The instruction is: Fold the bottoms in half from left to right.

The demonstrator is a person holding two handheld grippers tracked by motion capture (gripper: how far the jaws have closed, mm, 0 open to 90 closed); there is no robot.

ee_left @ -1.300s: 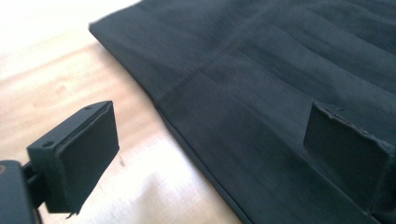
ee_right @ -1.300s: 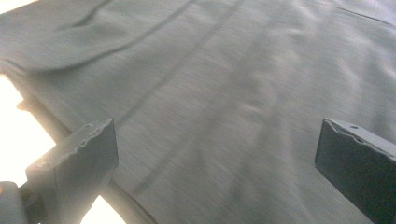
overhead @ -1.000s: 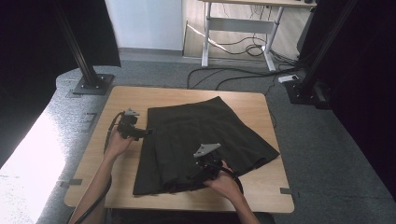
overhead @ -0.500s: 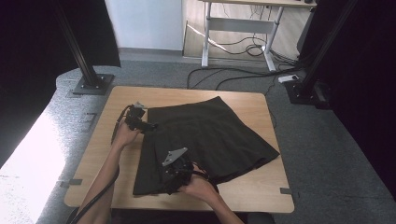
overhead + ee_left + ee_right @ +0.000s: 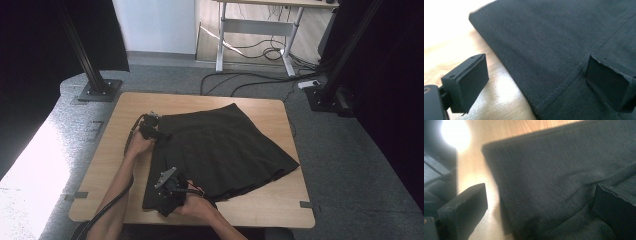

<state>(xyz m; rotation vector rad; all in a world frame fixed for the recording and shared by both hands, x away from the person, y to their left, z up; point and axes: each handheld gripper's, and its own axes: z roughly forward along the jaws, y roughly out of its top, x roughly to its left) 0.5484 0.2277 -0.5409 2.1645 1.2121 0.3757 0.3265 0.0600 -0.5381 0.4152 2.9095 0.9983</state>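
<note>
Two grippers work on one dark skirt [image 5: 225, 150], which lies flat across the wooden bench [image 5: 110, 160] with its waistband end toward the bench's left side and its flared hem toward the right. The left gripper [image 5: 159, 135] sits at the far corner of the waistband; its jaws stand wide apart, one over bare wood and one over the cloth, straddling the stitched edge (nothing is clamped). The right gripper [image 5: 167, 192] sits at the near corner of the waistband end, jaws likewise wide apart across the cloth edge, holding nothing. A lamp reflection [image 5: 455, 133] glares on the wood beyond that corner.
</note>
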